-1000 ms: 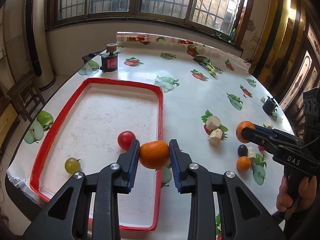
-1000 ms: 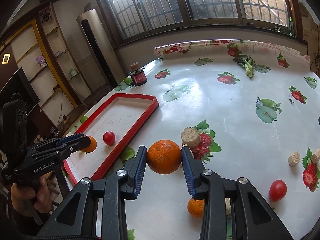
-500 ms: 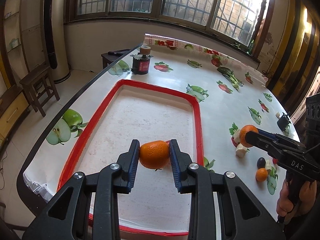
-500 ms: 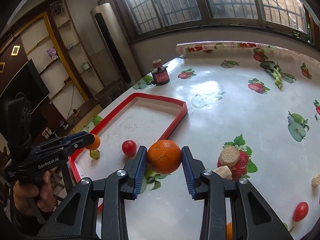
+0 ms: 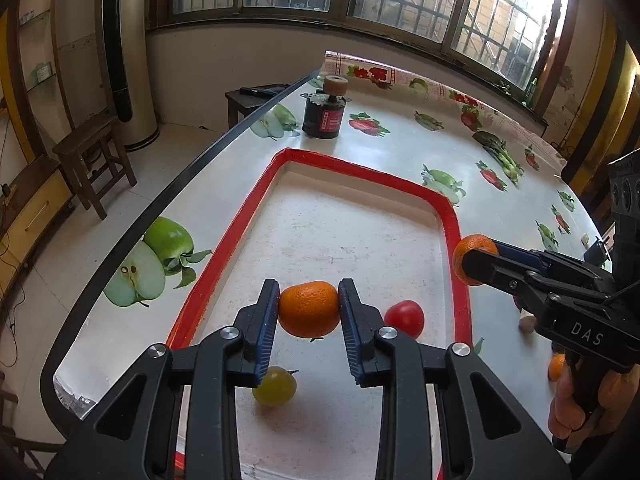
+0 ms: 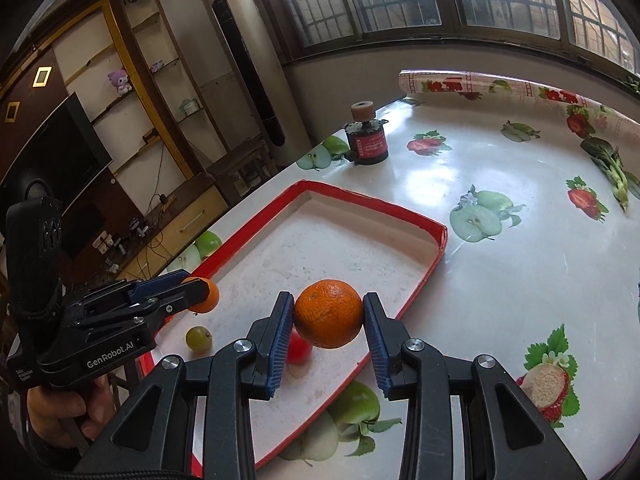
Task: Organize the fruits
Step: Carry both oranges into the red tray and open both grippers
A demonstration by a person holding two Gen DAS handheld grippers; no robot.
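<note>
The left gripper point(image 5: 309, 309) pinches a small orange point(image 5: 309, 309) over the near end of the red tray point(image 5: 352, 168), just above a green grape point(image 5: 275, 385) and a red tomato point(image 5: 405, 318) lying on the tray floor. The right gripper point(image 6: 329, 314) pinches a bigger orange point(image 6: 329, 314) over the tray's near right rim, and beyond both the tray floor is bare up to its far edge. Only the left view shows more small fruit on the desk point(image 5: 400, 148) right of the tray, and only the right view shows a cut pale piece point(image 6: 545, 382) there; the dark jar point(image 6: 367, 140) stands far back by the desk edge.
</note>
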